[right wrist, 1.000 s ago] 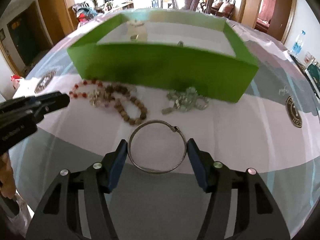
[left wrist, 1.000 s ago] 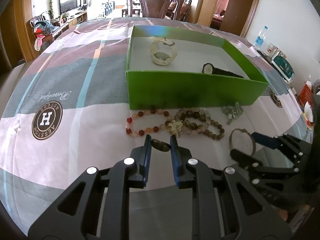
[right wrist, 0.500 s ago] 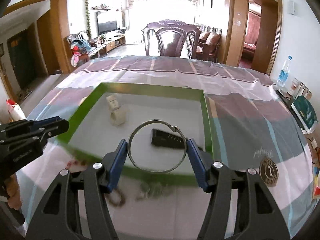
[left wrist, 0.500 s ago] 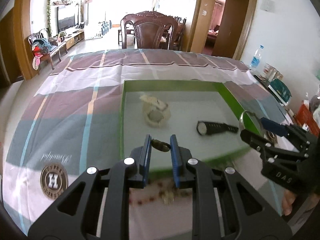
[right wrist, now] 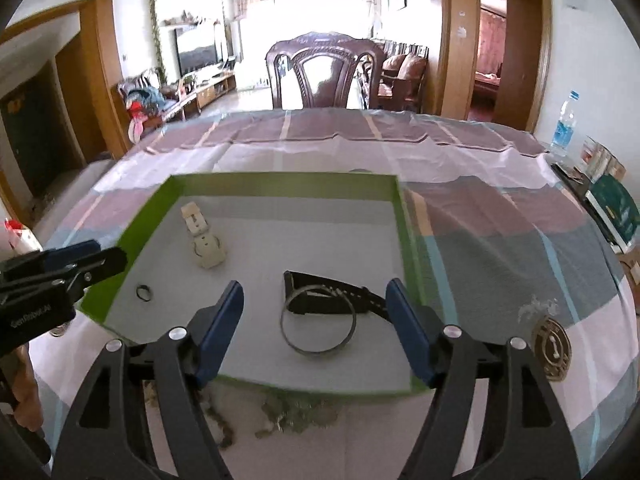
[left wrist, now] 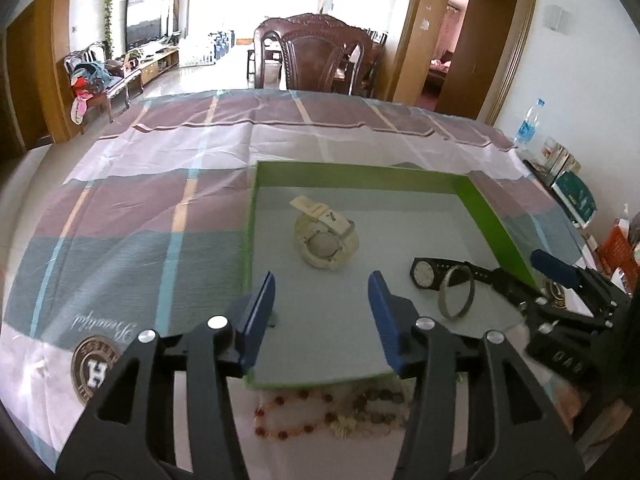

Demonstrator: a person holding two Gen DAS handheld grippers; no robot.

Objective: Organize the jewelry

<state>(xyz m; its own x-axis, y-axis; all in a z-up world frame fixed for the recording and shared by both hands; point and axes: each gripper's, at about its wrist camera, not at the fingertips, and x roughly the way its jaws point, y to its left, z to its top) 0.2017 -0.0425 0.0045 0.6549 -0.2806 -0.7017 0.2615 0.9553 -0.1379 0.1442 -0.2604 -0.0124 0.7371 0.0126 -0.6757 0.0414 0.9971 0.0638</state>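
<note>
Bangle [right wrist: 318,322] in box, below opening tongs [right wrist: 316,316] (free)

A striped cloth [left wrist: 168,216] in pink, purple and grey is spread over the worktop, and a round brown badge [left wrist: 94,368] is printed on it. A dark wooden chair [right wrist: 326,70] is seen behind the worktop. A water bottle [right wrist: 564,124] is stood at the far right. A TV [right wrist: 198,50] is seen in the bright room beyond.
</note>
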